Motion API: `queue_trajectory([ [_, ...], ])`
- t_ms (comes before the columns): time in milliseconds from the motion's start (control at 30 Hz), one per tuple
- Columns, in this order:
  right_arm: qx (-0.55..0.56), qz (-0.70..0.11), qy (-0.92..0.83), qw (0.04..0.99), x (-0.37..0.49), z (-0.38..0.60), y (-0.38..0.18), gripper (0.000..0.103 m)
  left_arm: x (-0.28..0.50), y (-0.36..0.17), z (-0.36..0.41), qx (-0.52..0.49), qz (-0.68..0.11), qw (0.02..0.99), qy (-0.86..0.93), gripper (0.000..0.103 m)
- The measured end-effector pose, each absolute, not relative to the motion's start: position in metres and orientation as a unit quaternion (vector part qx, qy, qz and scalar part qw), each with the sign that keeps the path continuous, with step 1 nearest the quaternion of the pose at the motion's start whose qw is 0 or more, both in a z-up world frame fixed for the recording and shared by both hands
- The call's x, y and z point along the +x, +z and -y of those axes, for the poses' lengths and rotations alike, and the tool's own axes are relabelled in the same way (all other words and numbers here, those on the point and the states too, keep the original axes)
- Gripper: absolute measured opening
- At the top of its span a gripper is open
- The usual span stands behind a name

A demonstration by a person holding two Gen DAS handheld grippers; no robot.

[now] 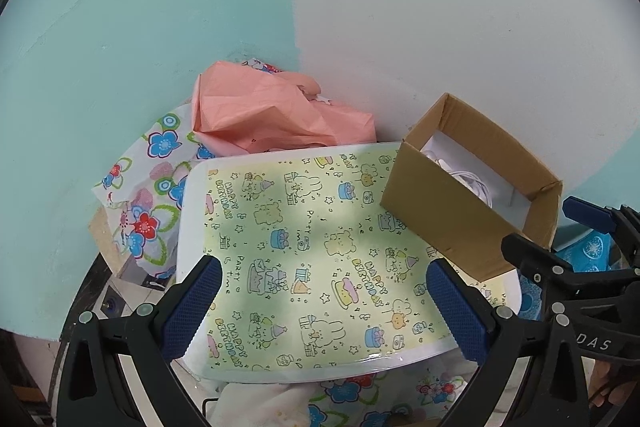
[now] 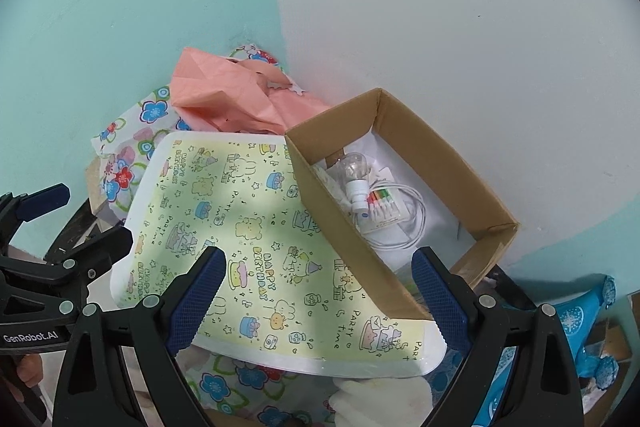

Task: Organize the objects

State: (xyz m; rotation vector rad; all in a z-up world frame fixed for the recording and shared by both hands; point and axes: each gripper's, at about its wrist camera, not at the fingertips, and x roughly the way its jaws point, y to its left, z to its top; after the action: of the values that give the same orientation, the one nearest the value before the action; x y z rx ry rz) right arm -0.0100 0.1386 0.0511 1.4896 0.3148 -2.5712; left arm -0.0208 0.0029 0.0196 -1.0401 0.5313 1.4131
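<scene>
Both the left gripper (image 1: pixel 323 303) and the right gripper (image 2: pixel 319 293) are hovering wide open, holding nothing, over the birthday-print sheet (image 1: pixel 304 251); a cardboard box (image 2: pixel 404 187) is sitting on its far right corner, a bulb (image 2: pixel 354 167) lying inside

The cardboard box (image 1: pixel 460 211) hides the birthday sheet's (image 1: pixel 304 255) far corner and its own contents.
</scene>
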Motion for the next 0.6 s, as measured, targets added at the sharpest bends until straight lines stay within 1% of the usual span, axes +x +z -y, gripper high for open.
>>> queue_trajectory([
  [600, 0.503, -0.093, -0.856, 0.072, -0.019, -0.148, 0.051, 0.096, -0.015, 0.024, -0.018, -0.452, -0.233, 0.605, 0.613, 0.103],
])
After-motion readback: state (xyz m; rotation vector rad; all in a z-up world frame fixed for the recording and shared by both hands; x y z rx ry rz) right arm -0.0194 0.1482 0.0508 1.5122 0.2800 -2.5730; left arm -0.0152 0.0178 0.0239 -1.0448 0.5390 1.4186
